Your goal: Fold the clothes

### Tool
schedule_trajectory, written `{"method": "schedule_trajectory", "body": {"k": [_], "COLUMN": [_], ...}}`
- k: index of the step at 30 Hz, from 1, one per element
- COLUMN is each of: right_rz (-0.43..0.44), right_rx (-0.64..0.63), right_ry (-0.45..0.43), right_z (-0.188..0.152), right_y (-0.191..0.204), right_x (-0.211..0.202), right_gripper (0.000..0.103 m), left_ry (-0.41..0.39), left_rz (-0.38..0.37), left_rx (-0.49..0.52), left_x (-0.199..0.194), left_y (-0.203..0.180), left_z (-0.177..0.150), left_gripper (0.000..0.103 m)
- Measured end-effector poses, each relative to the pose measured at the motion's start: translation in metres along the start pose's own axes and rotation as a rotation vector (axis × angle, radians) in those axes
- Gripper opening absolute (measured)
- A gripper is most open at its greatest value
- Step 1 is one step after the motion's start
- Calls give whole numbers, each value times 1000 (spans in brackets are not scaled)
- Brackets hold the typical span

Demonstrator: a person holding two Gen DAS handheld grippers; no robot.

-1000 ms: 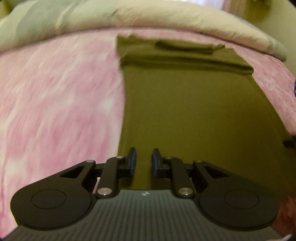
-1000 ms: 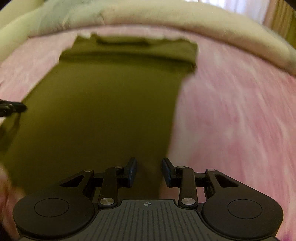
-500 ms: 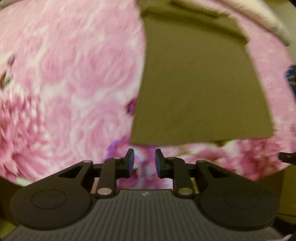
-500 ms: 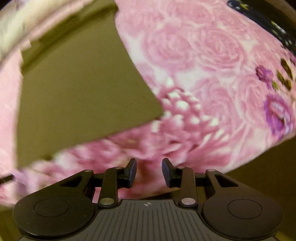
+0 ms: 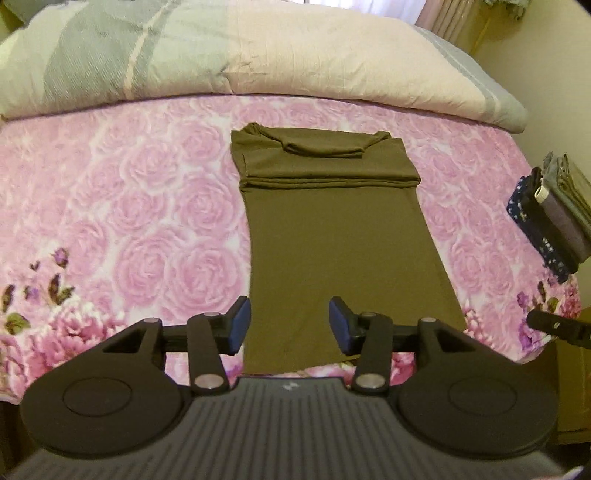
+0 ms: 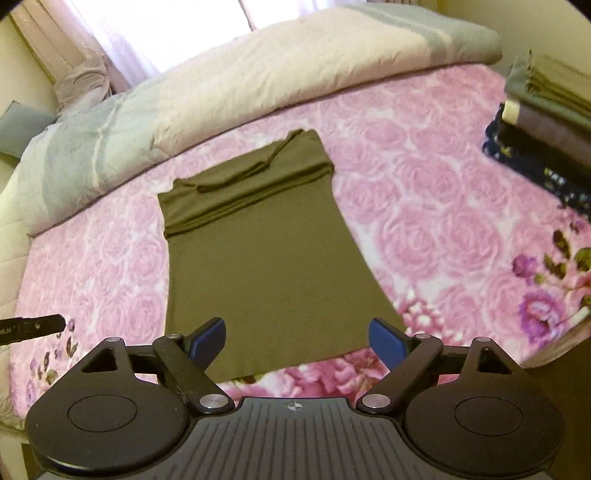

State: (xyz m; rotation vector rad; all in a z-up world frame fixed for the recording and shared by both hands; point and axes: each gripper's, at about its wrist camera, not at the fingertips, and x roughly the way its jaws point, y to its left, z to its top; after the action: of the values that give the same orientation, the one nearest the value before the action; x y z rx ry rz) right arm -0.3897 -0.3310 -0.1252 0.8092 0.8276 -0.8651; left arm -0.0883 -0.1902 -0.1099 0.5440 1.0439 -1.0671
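The olive-green garment [image 5: 332, 236] lies flat on the bed's rose-print blanket [image 5: 129, 206], sides folded in. The left tongs [image 5: 288, 325] and right tongs [image 6: 297, 341] hover above its near hem, jaws just spread and released, grasping nothing. Pinching only the top layer could drag the tucked sides open; an uneven lift would skew the fold.

Pink rose-print bedspread [image 5: 140, 206] is covering the whole bed, with a pale duvet [image 5: 295, 55] lying bunched along the far edge. Daylight's coming through curtains [image 6: 155, 33] behind it, and yellowish walls [image 5: 546, 66] are showing at the right.
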Motion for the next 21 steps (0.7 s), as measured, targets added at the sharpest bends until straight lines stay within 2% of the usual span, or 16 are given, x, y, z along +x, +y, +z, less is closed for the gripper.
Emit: {"method": "schedule_trajectory", "body": {"k": [5, 13, 17, 21], "right_rz": [-7, 38, 38, 21], "right_rx": [-33, -161, -236, -248], "right_ry": [16, -10, -37, -59], "right_z": [5, 6, 6, 10], "right_y": [5, -2, -18, -46], "right_x": [-2, -24, -41, -56], "right_gripper": [87, 87, 87, 87], "left_ry": [15, -15, -41, -41], "left_rz": [102, 112, 147, 189], "left_rx": [51, -25, -53, -86], "left_x": [-13, -25, -32, -34], "left_y": [-17, -39, -64, -96], "left_z": [-6, -10, -14, -25], "left_gripper": [42, 42, 43, 43]}}
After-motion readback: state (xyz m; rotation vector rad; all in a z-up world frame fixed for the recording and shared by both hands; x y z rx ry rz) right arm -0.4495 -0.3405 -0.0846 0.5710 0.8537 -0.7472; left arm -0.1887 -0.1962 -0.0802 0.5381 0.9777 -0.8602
